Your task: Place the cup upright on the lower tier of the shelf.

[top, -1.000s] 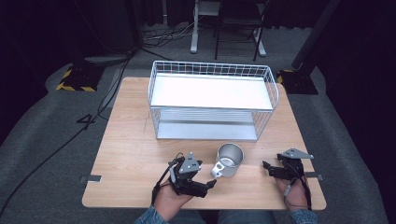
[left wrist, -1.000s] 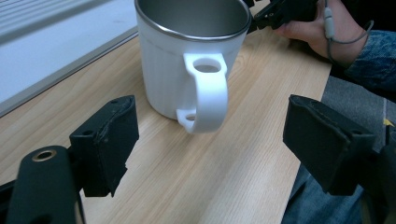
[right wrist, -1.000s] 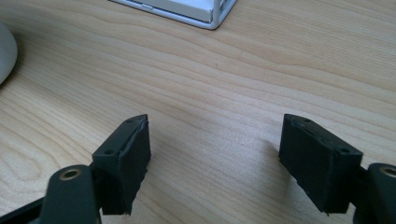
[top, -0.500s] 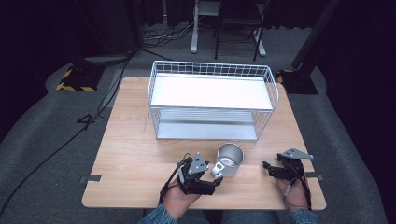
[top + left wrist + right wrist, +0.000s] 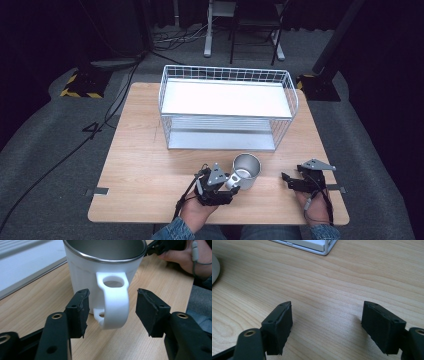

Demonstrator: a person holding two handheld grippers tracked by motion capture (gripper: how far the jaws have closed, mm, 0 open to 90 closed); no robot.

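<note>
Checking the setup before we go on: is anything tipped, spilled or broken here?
Nothing stands out. The mug stands upright on the table, looks empty and undamaged, and the wire rack sits square.

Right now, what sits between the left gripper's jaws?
The mug's white handle, seen in the left gripper view. The left gripper has been closing, pads not yet touching.

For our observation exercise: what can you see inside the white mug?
The white mug stands upright on the table. Its steel-lined inside looks empty in the high view; the left gripper view shows the upper wall but not the bottom.
</note>
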